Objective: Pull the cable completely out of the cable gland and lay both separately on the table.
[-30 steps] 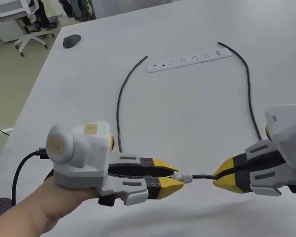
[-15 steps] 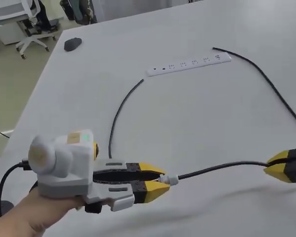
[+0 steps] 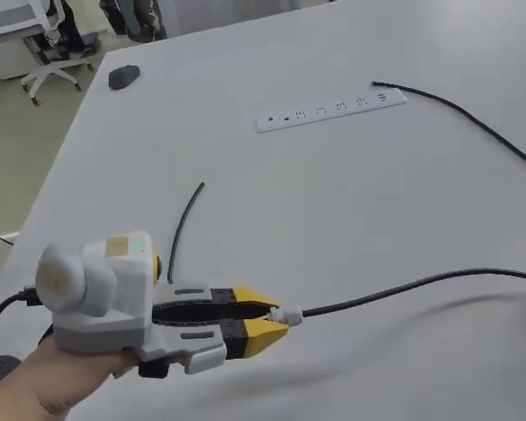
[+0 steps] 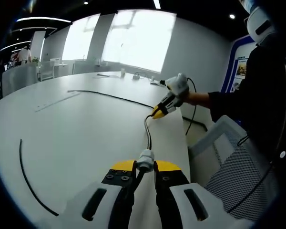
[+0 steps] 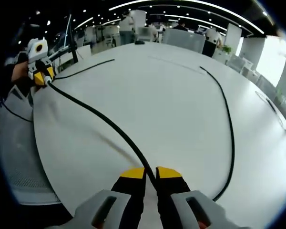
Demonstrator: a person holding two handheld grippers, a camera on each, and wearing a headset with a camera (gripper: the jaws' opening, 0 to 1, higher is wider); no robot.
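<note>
We are holding the left tongs point(image 3: 277, 317) low over the near side of the worktop point(image 3: 272, 202). They are pressed together on the white cable gland point(image 3: 288, 312), which is sitting right at their yellow tips. The black cable point(image 3: 394, 288) is coming out of the front of the gland and running off to our right in a shallow curve just above the worktop. The right tongs point(image 5: 151, 173) are pinching it between their tips, well apart from the gland; in the left gripper view they are showing far out along the cable.

We are judging that we are in the middle of the pull, not at its end. A free tail point(image 3: 182, 230) of the cable is lying on the worktop behind the left tongs, curving away toward the power strip point(image 3: 331, 110), so the cable is not yet out of the gland. Where the tail enters the gland is hidden by the body of the left tongs.

For the next move, we are thinking the right arm looks close to the limit of its reach. It probably calls for letting go and taking a fresh hold near the gland. Then we would draw the cable straight along the gland's axis while the left tongs are gripping firmly. Once the tail slips free, we are planning to set the gland and the cable down on the worktop, well apart from each other.
</note>
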